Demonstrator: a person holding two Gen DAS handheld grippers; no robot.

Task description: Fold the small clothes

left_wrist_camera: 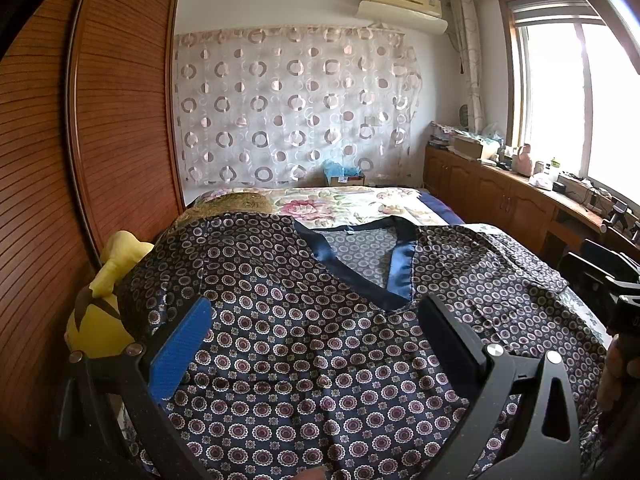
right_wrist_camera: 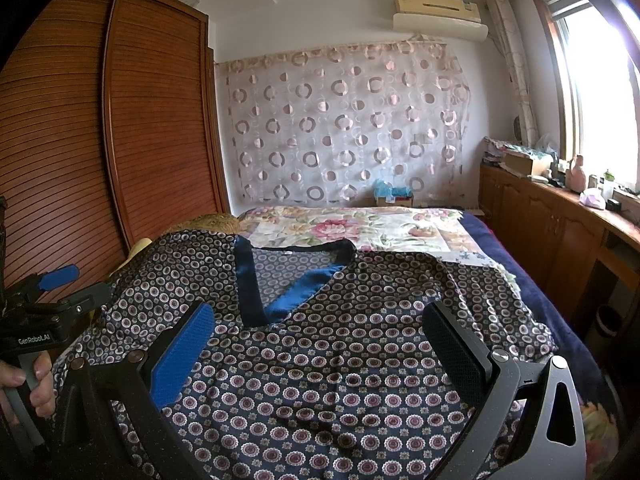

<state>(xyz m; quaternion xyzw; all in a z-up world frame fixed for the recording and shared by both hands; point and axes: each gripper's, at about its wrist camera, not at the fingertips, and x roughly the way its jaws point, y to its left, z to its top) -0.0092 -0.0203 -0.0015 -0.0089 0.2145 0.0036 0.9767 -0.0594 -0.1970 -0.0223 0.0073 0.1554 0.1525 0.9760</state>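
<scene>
Wardrobe (left_wrist_camera: 120, 112): stood at the far left, brown slatted doors, running along the bed's left side.
Toy (left_wrist_camera: 100, 312): a yellow soft toy lay wedged between the wardrobe and the bed, just beside the top's left sleeve.
Left gripper (left_wrist_camera: 316, 344): hovered over the top's left half; fingers spread wide, nothing between them, the blue pad (left_wrist_camera: 180, 352) on one side and the black pad on the other. Whether the tips touched the cloth could not be told.
Hand (right_wrist_camera: 38, 380): seen at the left edge of the right wrist view, wrapped around the left gripper's handle.
Top (left_wrist_camera: 320, 352): a navy patterned top with a blue V-neck band lay spread flat, front up, on the near end of the bed, neck toward the far wall, sleeves out to both sides.
Bed (right_wrist_camera: 360, 228): floral cover showed bare beyond the top's collar.
Right gripper (right_wrist_camera: 320, 348): held above the top's right half, below the V-neck; fingers wide apart, holding nothing.
Cabinets (right_wrist_camera: 552, 224): low wooden units under the window at the right, their top cluttered with small items.
</scene>
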